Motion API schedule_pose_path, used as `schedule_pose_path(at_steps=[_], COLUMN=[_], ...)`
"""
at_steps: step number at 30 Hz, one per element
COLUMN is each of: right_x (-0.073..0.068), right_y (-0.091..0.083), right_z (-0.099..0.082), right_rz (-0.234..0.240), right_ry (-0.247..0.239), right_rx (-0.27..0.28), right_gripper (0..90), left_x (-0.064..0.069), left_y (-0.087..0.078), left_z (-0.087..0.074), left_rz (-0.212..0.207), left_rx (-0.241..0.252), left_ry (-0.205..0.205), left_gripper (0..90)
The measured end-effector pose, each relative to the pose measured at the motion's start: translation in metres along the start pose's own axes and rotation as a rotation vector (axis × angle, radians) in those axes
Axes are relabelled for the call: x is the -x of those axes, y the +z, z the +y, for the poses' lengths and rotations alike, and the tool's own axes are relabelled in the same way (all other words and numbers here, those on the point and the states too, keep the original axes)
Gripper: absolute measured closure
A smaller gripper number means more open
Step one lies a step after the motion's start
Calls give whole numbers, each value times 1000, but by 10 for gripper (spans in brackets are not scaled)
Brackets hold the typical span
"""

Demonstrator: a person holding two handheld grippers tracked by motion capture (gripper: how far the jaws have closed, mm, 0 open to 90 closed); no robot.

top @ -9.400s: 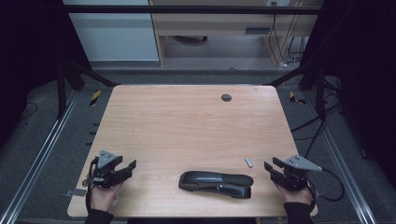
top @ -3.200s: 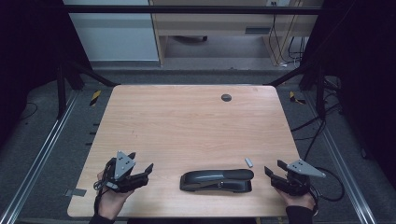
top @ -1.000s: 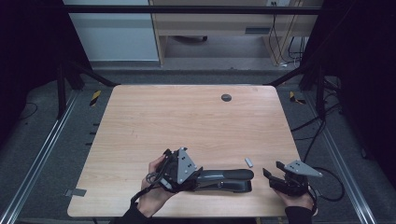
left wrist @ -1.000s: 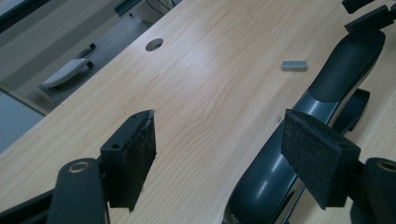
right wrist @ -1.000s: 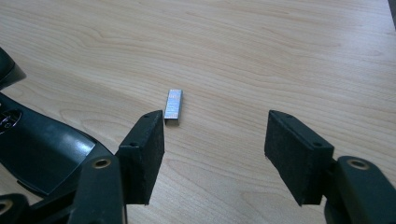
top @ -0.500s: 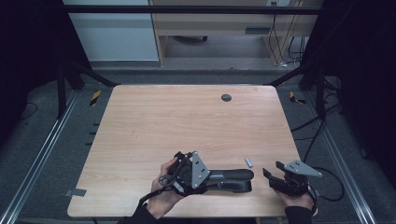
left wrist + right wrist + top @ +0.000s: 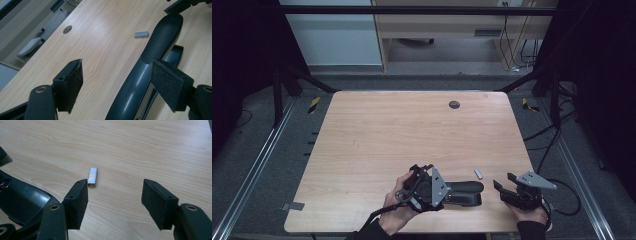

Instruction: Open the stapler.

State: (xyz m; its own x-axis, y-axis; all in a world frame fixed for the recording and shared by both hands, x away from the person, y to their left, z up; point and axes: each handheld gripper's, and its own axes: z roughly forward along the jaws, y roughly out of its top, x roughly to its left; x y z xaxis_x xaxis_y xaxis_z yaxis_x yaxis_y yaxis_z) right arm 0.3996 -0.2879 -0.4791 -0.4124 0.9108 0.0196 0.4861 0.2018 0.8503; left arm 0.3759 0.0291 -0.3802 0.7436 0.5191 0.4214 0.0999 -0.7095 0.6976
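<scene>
The long black plastic stapler [image 7: 462,192] lay flat near the front edge of the light wooden tabletop [image 7: 402,130], a bit right of the middle. The left gripper [image 7: 117,77] sat over its left end with jaws spread wide, the body running up between the pads, right pad just beside it, no real squeeze showing. A small silver strip of staples [image 7: 479,174] lay just behind the stapler's right end. The right gripper [image 7: 115,200] rested near the front right corner, jaws wide apart on nothing, the strip just ahead of its left pad.
</scene>
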Motion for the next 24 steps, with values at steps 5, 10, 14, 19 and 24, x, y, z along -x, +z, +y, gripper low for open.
schedule_pose_path(at_steps=[5,10,14,19,24], right_x=[0,0,0,0,0], right_y=[0,0,1,0,0], right_z=[0,0,0,0,0], right_rz=[0,-3,-2,-4,-1], right_ry=[4,-1,2,-2,7], right_rx=[1,2,0,2,2], right_gripper=[380,380,382,381,380], left_x=[6,12,17,22,25], left_y=[3,7,10,12,15], left_z=[4,5,7,10,12], left_rz=[-6,-5,-8,-10,-16], left_rx=[-1,-16,-24,-21,-28], left_ry=[18,44,57,77,85], left_gripper=[248,246,246,243,240])
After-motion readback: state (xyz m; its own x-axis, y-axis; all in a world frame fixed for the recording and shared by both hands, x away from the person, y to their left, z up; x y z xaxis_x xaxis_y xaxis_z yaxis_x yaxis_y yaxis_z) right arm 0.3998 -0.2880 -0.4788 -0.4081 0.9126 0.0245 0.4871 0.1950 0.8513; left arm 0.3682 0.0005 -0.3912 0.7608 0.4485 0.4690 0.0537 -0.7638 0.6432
